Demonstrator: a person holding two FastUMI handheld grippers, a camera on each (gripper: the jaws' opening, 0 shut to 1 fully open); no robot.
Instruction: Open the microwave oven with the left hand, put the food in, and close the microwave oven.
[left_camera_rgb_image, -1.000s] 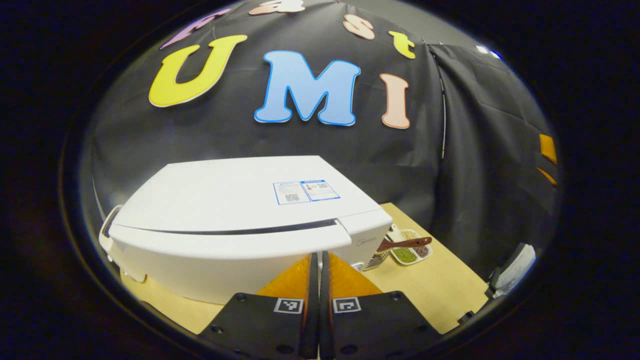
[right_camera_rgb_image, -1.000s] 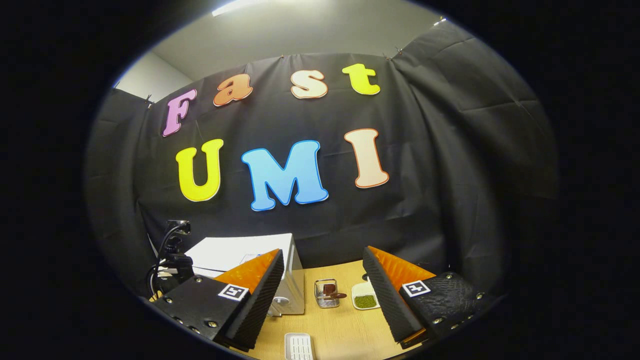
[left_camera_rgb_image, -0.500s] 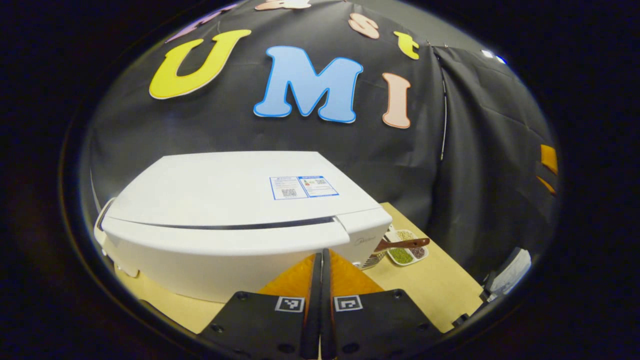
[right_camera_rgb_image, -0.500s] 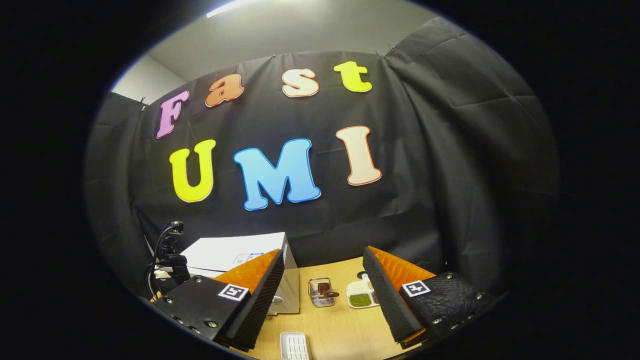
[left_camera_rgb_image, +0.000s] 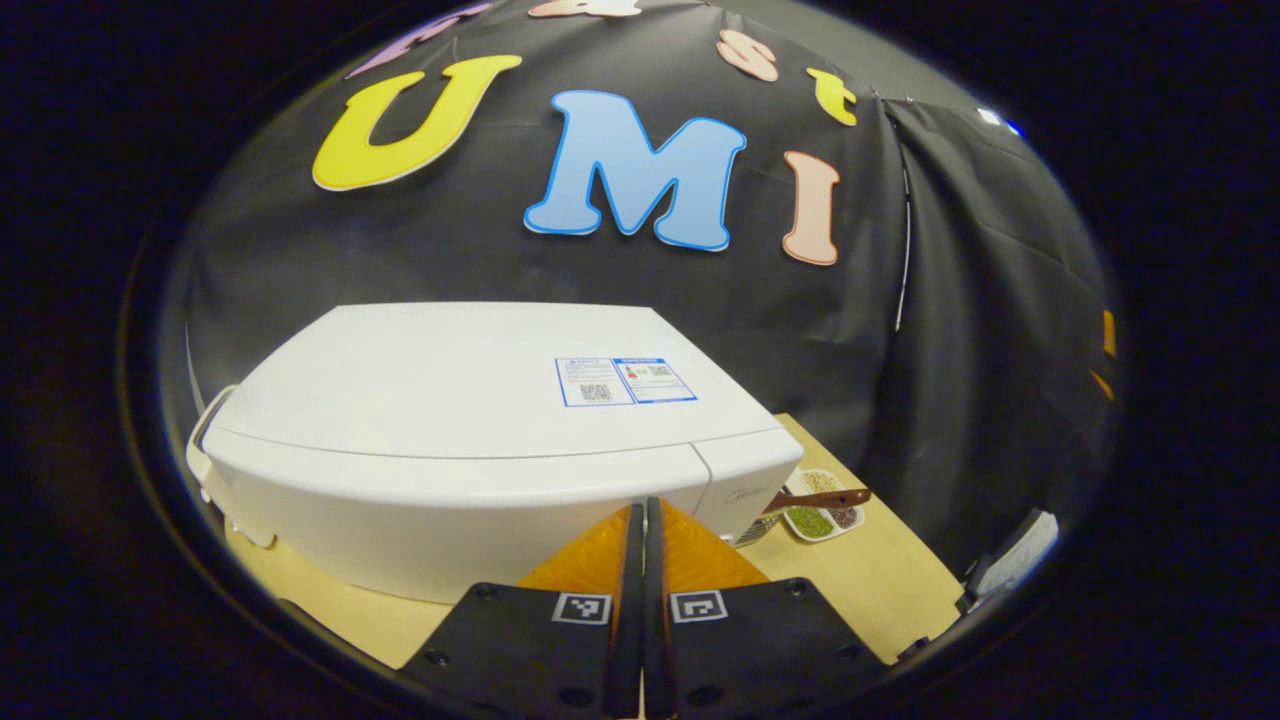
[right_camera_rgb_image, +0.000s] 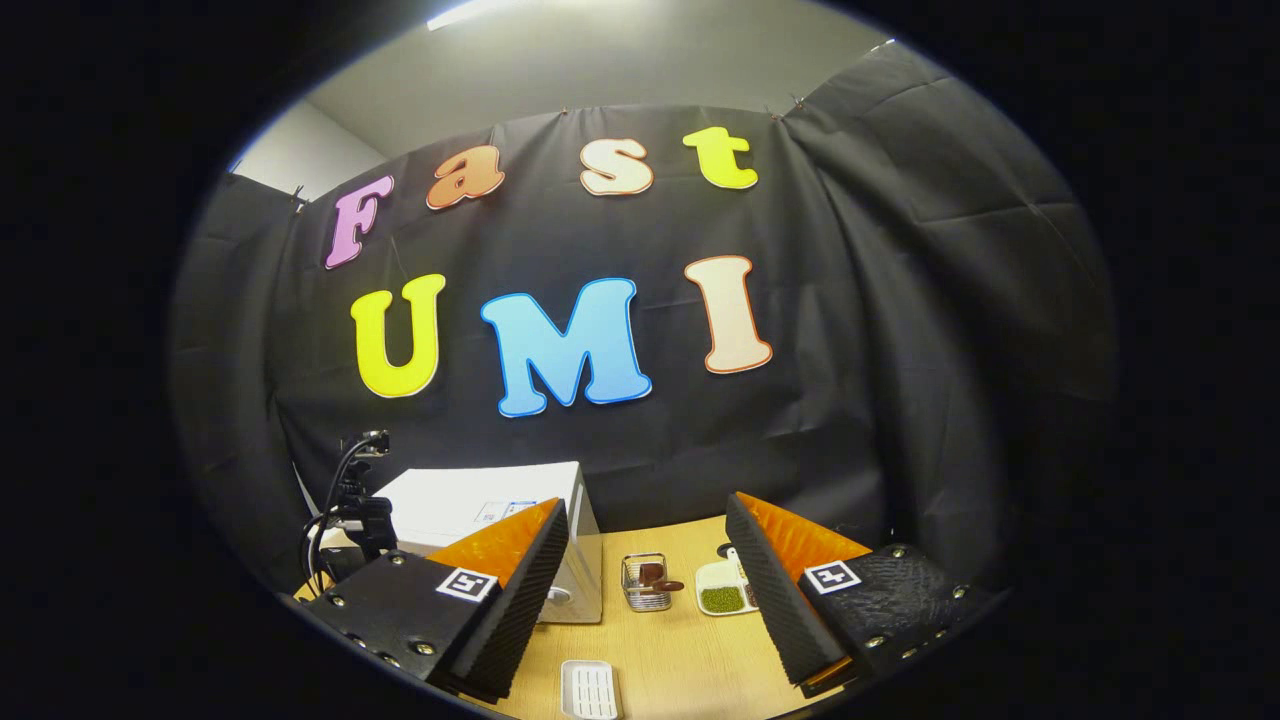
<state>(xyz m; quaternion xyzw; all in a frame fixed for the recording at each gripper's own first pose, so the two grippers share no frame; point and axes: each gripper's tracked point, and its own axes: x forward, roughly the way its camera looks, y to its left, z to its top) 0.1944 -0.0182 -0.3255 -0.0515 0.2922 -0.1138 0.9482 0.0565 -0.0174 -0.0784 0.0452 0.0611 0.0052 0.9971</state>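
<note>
Left hand-held gripper (left_camera_rgb_image: 637, 520) closed, tips at microwave (left_camera_rgb_image: 470, 420) door edge.

Microwave oven (right_camera_rgb_image: 490, 505) on the table (right_camera_rgb_image: 680, 650), at 10 o'clock in the right gripper view. Wire basket (right_camera_rgb_image: 645, 585) just beside it at 3 o'clock; sectioned dish (right_camera_rgb_image: 725, 590) next (spoon (left_camera_rgb_image: 815, 497) across it). Slotted tray (right_camera_rgb_image: 588, 690) at 6 o'clock, nearer.

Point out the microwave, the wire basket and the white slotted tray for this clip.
microwave (left_camera_rgb_image: 470, 380): left gripper view, on its white top panel.
wire basket (right_camera_rgb_image: 645, 592): right gripper view, on its front mesh wall.
white slotted tray (right_camera_rgb_image: 588, 690): right gripper view, on its ribbed middle.
</note>
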